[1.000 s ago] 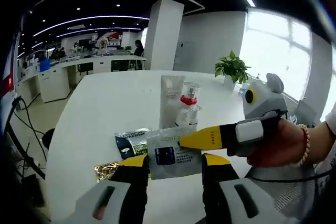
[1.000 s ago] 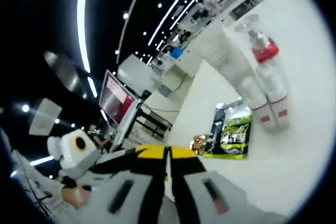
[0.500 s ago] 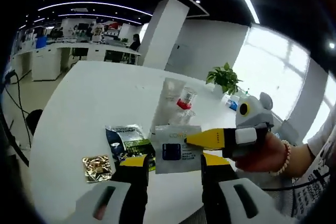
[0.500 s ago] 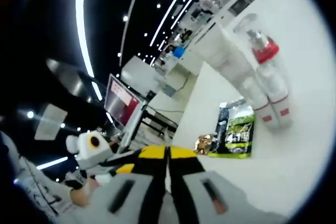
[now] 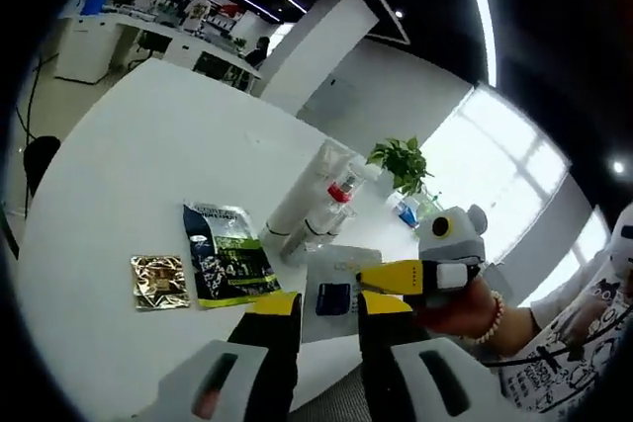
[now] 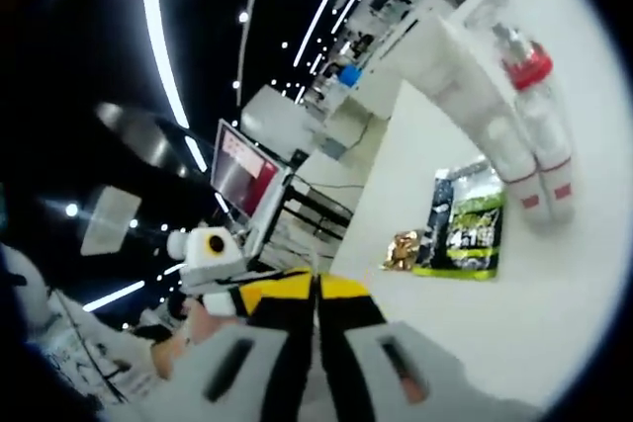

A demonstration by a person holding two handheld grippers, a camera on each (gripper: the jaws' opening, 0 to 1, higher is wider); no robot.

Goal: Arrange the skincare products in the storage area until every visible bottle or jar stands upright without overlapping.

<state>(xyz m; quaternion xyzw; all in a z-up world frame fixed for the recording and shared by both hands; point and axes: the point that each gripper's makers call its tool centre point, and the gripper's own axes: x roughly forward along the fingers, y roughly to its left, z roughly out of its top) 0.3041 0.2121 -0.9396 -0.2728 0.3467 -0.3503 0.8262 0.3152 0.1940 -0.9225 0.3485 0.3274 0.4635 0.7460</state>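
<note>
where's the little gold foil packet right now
In the left gripper view, the gold foil packet lies flat on the white table, beside the green-and-black sachet, on the side away from the bottles.

The grey sachet has dropped lower between the left gripper's fingers.

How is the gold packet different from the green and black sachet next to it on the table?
The gold packet is small, squarish and shiny with no print that can be read; the green and black sachet is clearly larger, taller than wide, and printed with white lettering. Both lie flat on the white table, side by side, neither held by a gripper.
</note>
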